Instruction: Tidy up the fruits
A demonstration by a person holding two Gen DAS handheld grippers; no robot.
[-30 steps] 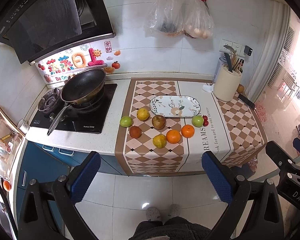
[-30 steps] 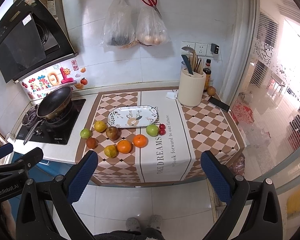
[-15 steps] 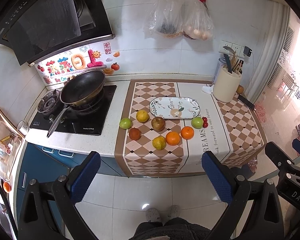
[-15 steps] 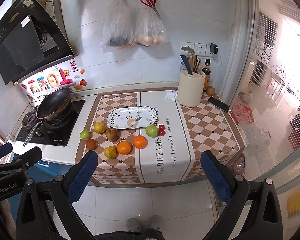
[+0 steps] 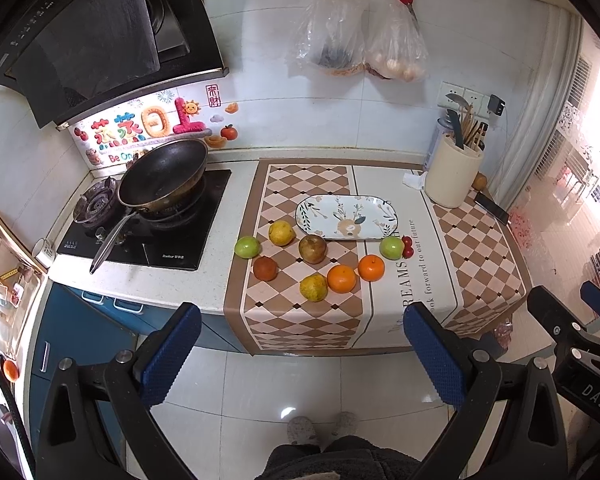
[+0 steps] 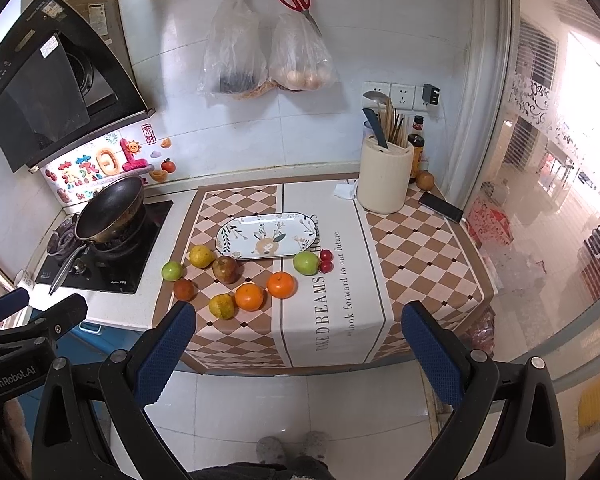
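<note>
Several fruits lie on a checkered cloth point(image 5: 308, 320) on the counter, in front of an empty patterned oval plate point(image 5: 346, 216) point(image 6: 266, 236): two oranges point(image 5: 341, 278) point(image 5: 371, 267), two green apples point(image 5: 247, 247) point(image 5: 391, 247), yellow fruits point(image 5: 281, 233) point(image 5: 313, 287), a brown pear point(image 5: 312, 249), a dark red fruit point(image 5: 265, 268) and cherries point(image 5: 407, 245). My left gripper point(image 5: 300, 348) is open and empty, well back from the counter over the floor. My right gripper point(image 6: 296, 348) is also open and empty, equally far back.
A black wok point(image 5: 162, 178) sits on the stove point(image 5: 148, 236) at the left. A cream utensil holder point(image 5: 454, 178), a phone point(image 6: 440, 207) and a sauce bottle point(image 6: 416, 152) stand at the right. Bags point(image 6: 260, 60) hang on the wall.
Both grippers drifted very slightly; the counter scene shifted a touch in view. Nothing was taken or moved.
</note>
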